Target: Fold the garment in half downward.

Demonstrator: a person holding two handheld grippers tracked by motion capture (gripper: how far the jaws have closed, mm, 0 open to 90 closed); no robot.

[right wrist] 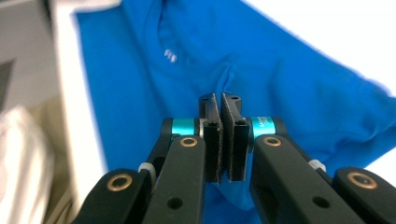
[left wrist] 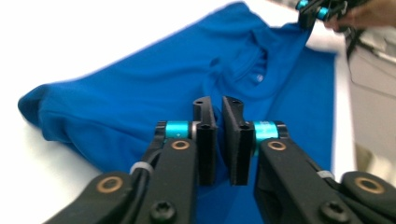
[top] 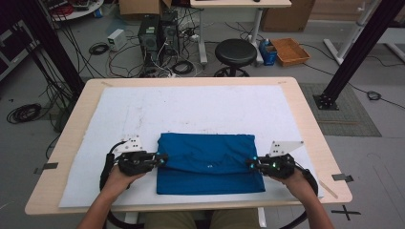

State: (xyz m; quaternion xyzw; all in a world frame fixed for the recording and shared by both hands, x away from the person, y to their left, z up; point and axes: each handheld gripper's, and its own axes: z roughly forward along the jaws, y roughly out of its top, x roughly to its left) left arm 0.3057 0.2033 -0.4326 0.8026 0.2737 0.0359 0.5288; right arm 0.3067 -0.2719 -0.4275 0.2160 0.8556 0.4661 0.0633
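Note:
A blue shirt (top: pixel 210 162) lies folded on the white mat (top: pixel 191 109), its neck opening (left wrist: pixel 257 65) facing up. My left gripper (top: pixel 164 159) is at the shirt's left edge. In the left gripper view its jaws (left wrist: pixel 218 100) stand a narrow slit apart above the cloth, and nothing seems pinched between them. My right gripper (top: pixel 249 164) is at the shirt's right edge. Its pads (right wrist: pixel 211 140) are pressed together on a fold of the blue cloth (right wrist: pixel 233 70). Across the shirt, the right gripper (left wrist: pixel 312 10) holds a raised corner.
The wooden table (top: pixel 305 119) carries the mat, with its near edge just behind my hands. Beyond the far edge stand a black stool (top: pixel 235 51), computer towers (top: pixel 157 31), cables and an orange crate (top: pixel 290 50). Black frame posts (top: pixel 356 50) rise at both sides.

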